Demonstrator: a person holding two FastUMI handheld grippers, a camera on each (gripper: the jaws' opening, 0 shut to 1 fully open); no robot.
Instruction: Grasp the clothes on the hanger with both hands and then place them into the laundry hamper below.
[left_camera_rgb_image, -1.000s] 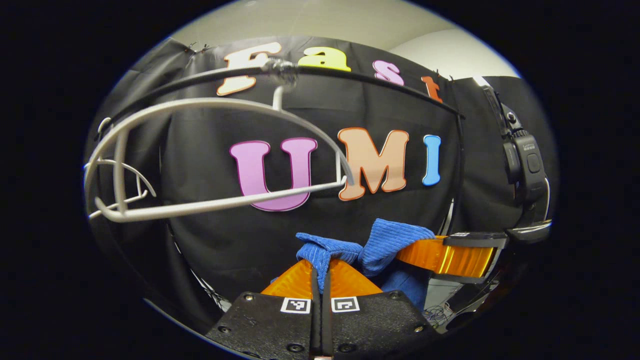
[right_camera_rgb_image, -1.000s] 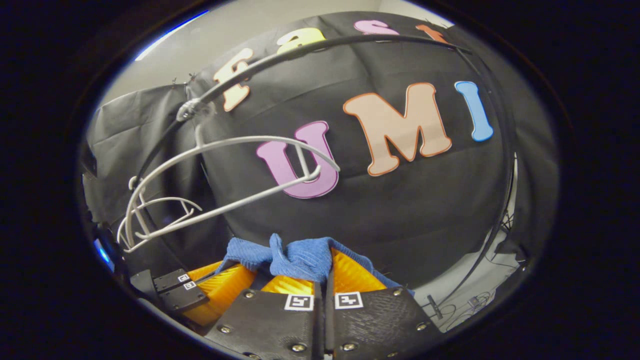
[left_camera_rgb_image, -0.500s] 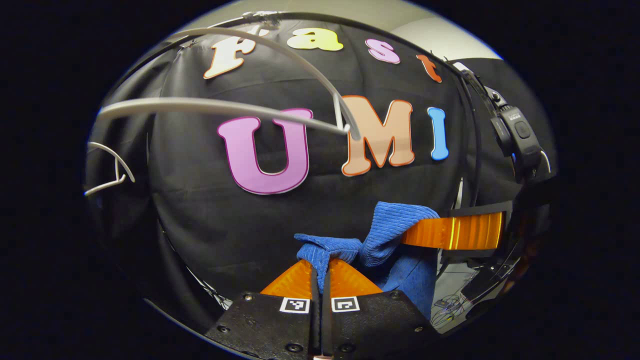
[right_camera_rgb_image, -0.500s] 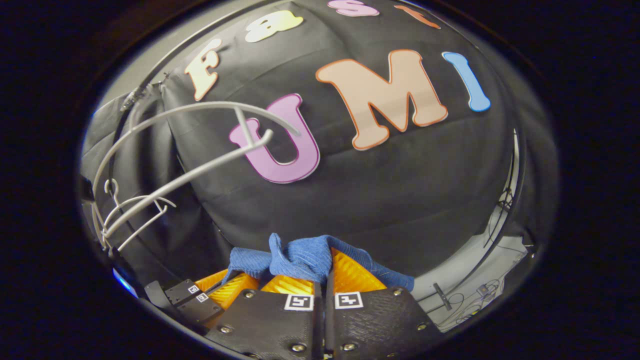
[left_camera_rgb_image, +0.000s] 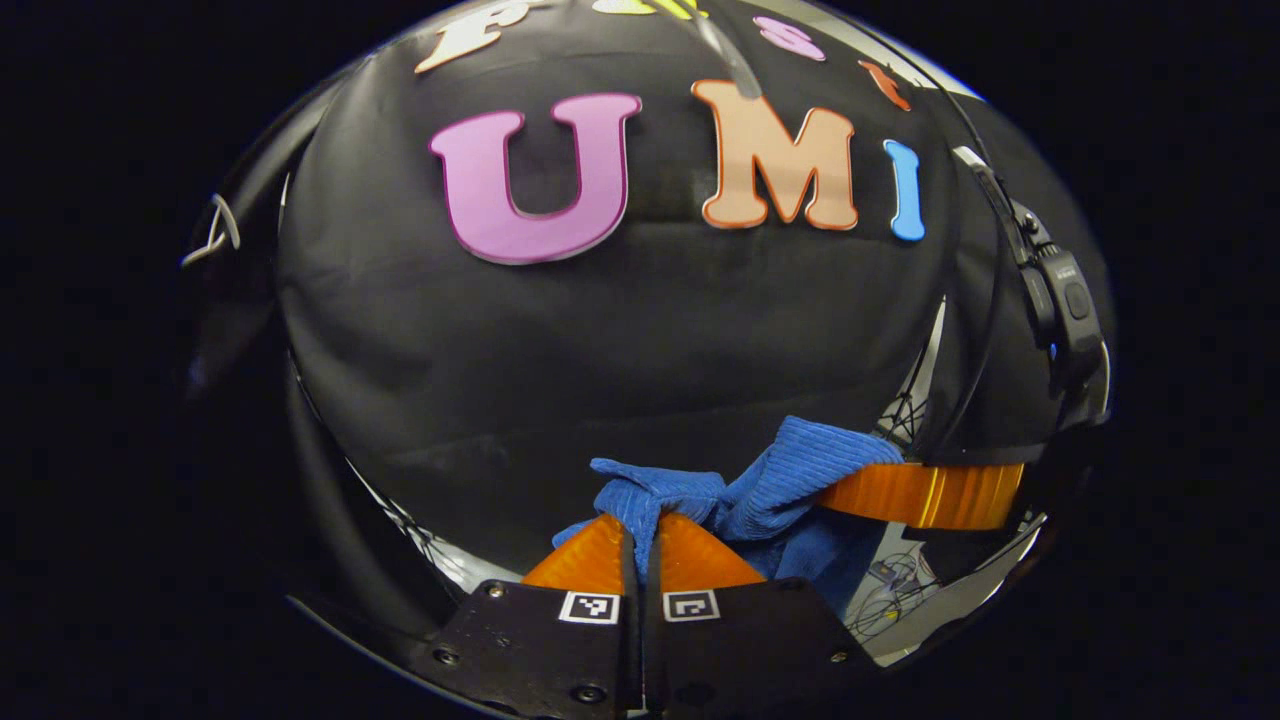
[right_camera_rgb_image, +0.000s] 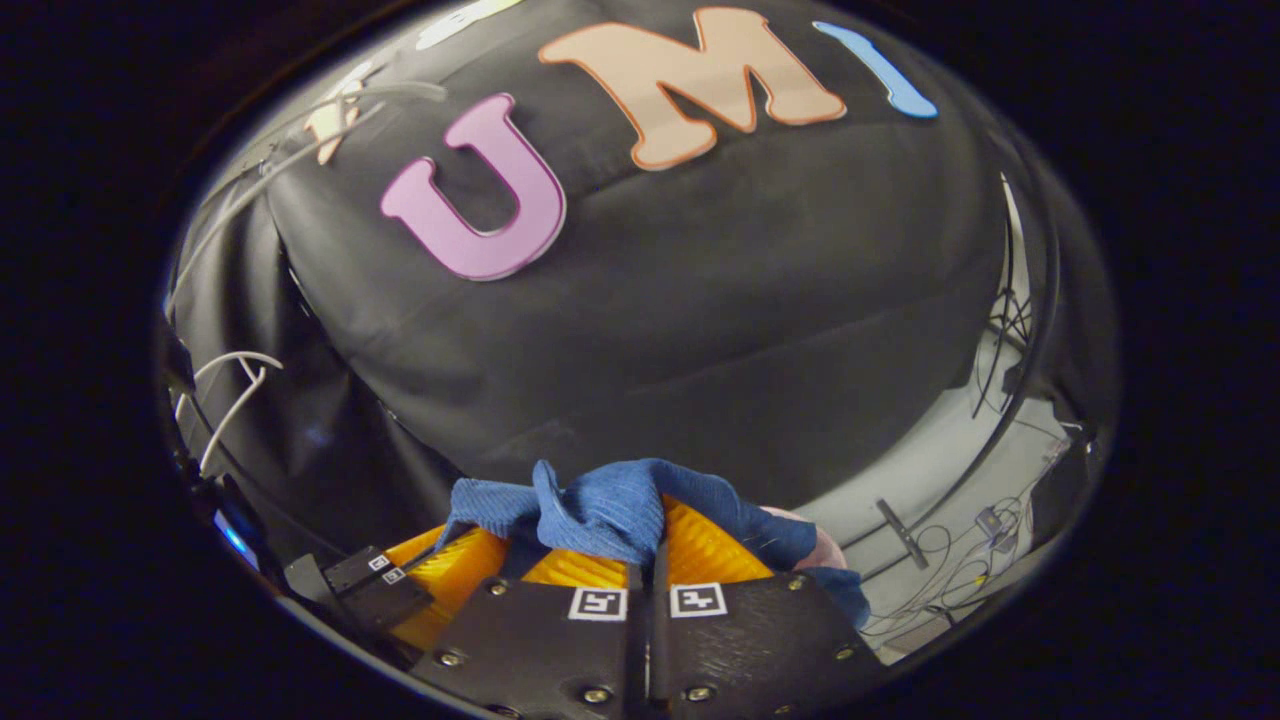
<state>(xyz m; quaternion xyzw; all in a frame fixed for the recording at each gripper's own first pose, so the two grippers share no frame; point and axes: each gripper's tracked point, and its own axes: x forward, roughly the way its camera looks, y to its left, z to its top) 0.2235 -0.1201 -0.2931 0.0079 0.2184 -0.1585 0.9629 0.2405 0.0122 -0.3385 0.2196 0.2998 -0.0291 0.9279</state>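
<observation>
At bottom centre of each view, the left gripper (left_camera_rgb_image: 640, 525) and right gripper (right_camera_rgb_image: 648, 545) each pinch a fold of the ribbed blue cloth garment (left_camera_rgb_image: 780, 480), stretched between them.

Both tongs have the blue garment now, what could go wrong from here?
1. Each of the tongs pinches only a small bunched fold of the blue garment; the left tongs and right tongs might lose it if the hanging cloth tugs.
2. The hamper isn't visible ahead, so the drop may be aimed blind.
3. Loose cables lie on the floor below; trailing fabric could snag them.
</observation>
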